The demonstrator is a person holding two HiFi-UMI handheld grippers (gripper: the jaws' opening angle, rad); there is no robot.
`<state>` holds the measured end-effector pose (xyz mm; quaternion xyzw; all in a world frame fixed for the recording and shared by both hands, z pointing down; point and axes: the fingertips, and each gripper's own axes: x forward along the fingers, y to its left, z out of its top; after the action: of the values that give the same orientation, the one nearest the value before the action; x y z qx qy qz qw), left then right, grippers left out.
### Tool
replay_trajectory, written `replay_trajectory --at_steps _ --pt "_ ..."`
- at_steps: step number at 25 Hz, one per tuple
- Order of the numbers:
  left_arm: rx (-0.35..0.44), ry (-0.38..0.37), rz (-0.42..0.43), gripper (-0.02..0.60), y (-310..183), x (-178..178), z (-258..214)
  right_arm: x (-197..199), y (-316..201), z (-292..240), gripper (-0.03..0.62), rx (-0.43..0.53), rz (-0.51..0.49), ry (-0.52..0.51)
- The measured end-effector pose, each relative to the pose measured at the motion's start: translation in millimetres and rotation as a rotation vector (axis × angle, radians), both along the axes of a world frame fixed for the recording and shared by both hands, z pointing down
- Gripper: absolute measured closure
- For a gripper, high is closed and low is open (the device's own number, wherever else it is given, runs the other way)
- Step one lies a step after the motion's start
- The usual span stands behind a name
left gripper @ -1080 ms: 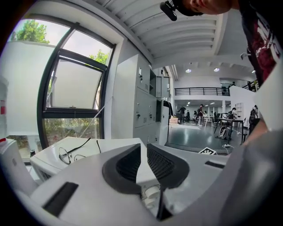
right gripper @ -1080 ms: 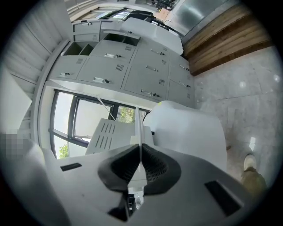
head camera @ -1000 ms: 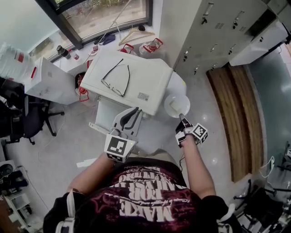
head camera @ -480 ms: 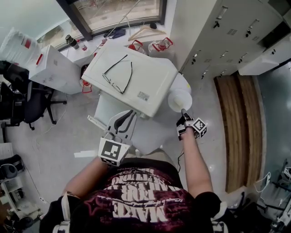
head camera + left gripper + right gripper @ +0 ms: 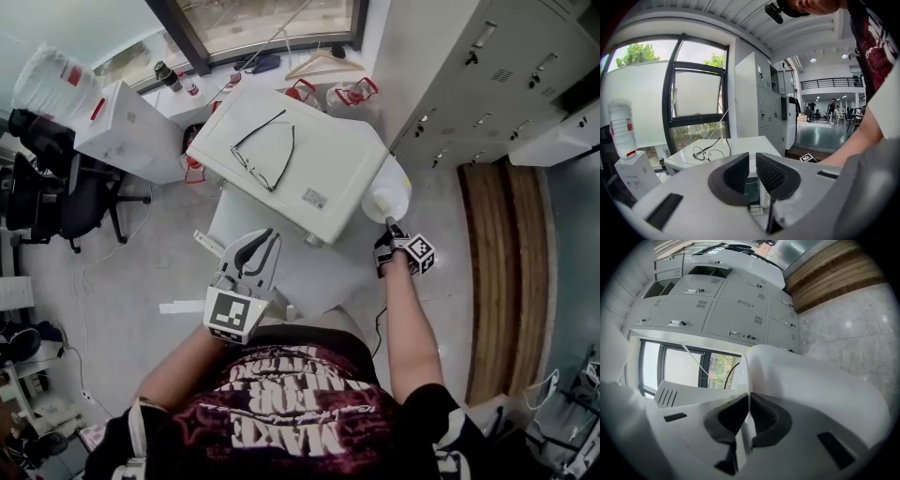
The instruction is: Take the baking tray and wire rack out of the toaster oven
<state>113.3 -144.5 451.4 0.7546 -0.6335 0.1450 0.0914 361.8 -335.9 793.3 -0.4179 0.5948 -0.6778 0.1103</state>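
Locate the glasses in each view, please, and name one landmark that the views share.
Head view: glasses lie on the oven, upper centre.
Left gripper view: left of centre, on the oven, below the window.
Right gripper view: not in it.
Shared landmark: the window, in all three views.

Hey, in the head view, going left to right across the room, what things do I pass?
From the left: office chair → white box → glasses lying on the toaster oven → white dish → wooden floor strip.
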Motion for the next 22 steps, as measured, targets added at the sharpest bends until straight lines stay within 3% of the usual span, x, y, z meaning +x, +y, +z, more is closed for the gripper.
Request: replay_trajectory --at_steps 4,7,9,15,18,22 --pt "-0.002 -0.007 -0.006 0.536 4 -10 -2 0 -4 10 0.545 -0.043 -0.016 0.087" --pt "0.002 0.000 0.001 0.537 7 -16 -4 -7 -1 4 0.420 -0.034 -0.085 0.137" --pt "0.007 0.004 0.012 0.537 7 -22 -6 -10 4 0 0.373 -0.043 -0.110 0.151" --pt "0.041 0.035 0.060 0.537 -1 -35 -16 -3 38 -13 0.322 -0.039 -0.130 0.200" --pt "0.059 0.069 0.083 0.536 -4 -45 -19 -1 64 -33 0.321 0.022 -0.099 0.147" --pt "0.076 0.097 0.132 0.537 -6 -59 -21 8 107 -78 0.509 0.178 0.012 0.108"
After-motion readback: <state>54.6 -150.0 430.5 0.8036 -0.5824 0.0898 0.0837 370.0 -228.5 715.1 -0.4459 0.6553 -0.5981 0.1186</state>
